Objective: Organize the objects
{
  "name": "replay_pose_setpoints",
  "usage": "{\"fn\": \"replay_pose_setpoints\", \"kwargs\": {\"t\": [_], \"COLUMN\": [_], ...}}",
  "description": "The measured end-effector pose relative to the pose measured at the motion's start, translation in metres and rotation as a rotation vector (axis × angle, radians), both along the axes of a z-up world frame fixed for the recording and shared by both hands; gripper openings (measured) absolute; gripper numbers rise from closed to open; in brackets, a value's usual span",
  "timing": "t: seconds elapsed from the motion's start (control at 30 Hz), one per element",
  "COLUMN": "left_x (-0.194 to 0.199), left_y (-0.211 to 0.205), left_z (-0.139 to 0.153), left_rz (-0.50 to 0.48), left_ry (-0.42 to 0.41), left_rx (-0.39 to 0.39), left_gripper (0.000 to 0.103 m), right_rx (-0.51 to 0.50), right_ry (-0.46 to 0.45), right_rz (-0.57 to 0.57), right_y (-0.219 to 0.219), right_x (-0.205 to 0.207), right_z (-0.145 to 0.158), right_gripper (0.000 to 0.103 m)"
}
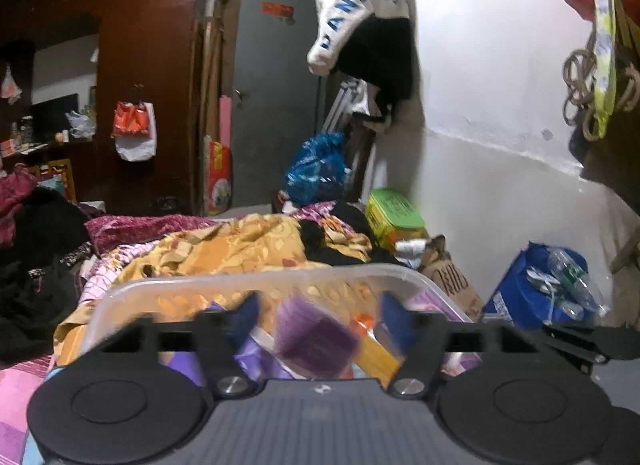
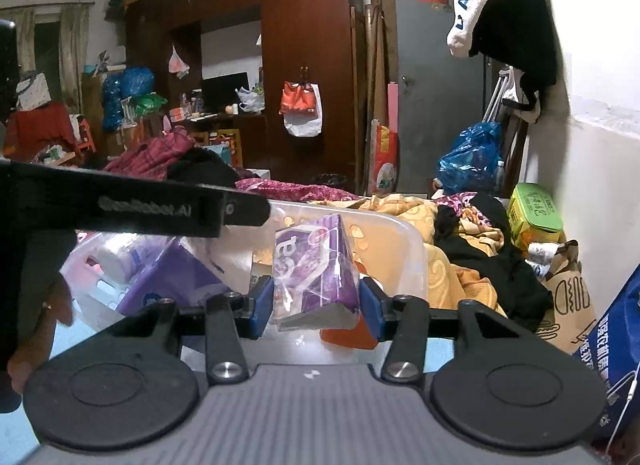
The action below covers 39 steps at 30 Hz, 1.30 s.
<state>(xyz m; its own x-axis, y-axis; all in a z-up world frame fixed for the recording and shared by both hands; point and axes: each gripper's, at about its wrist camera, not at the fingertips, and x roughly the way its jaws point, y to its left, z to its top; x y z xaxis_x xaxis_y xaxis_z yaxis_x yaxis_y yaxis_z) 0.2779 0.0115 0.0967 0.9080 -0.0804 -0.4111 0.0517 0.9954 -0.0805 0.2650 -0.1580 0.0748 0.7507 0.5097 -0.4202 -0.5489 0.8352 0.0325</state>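
Purple pack (image 2: 314, 265) sharp right — blurred left

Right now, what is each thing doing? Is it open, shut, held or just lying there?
Left gripper: open, nothing pressed between its pads.
Right gripper: shut on the purple tissue pack.
Purple tissue pack: held tilted above the bin.
Clear plastic bin: open, no lid, packs inside.
Grey door: shut.
Green-lidded box: lid on.
Orange blanket: crumpled on the bed.

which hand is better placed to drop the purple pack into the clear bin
Right: the right gripper has the purple pack between its jaws at the clear bin. The left gripper is open.
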Motion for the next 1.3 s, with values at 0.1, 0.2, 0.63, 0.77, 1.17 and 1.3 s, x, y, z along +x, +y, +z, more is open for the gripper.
{"fn": "replay_pose_setpoints", "kwargs": {"t": [0.1, 0.2, 0.63, 0.77, 1.17, 1.3], "left_x": [-0.004, -0.012, -0.050, -0.082, -0.207, -0.211], "left_y": [0.004, 0.014, 0.039, 0.048, 0.048, 0.038], "left_z": [0.002, 0.004, -0.001, -0.003, -0.014, -0.016], "left_rz": [0.022, 0.026, 0.081, 0.072, 0.123, 0.141], "left_ry": [-0.033, -0.064, -0.140, -0.163, -0.247, -0.224], "left_rx": [-0.010, -0.053, -0.013, 0.047, 0.144, 0.127], "left_gripper": [0.092, 0.103, 0.103, 0.103, 0.103, 0.103], "right_rx": [0.006, 0.032, 0.052, 0.043, 0.075, 0.037], "right_ry": [-0.018, -0.057, -0.059, -0.088, -0.077, -0.110], "right_rz": [-0.019, -0.030, -0.045, -0.060, -0.160, -0.195], "right_y": [-0.001, -0.006, -0.013, -0.020, -0.052, -0.041], "right_x": [-0.001, -0.006, -0.017, -0.043, -0.147, -0.156], "right_z": [0.001, 0.003, 0.009, 0.016, -0.003, -0.005], "right_gripper": [0.086, 0.103, 0.103, 0.103, 0.103, 0.103]}}
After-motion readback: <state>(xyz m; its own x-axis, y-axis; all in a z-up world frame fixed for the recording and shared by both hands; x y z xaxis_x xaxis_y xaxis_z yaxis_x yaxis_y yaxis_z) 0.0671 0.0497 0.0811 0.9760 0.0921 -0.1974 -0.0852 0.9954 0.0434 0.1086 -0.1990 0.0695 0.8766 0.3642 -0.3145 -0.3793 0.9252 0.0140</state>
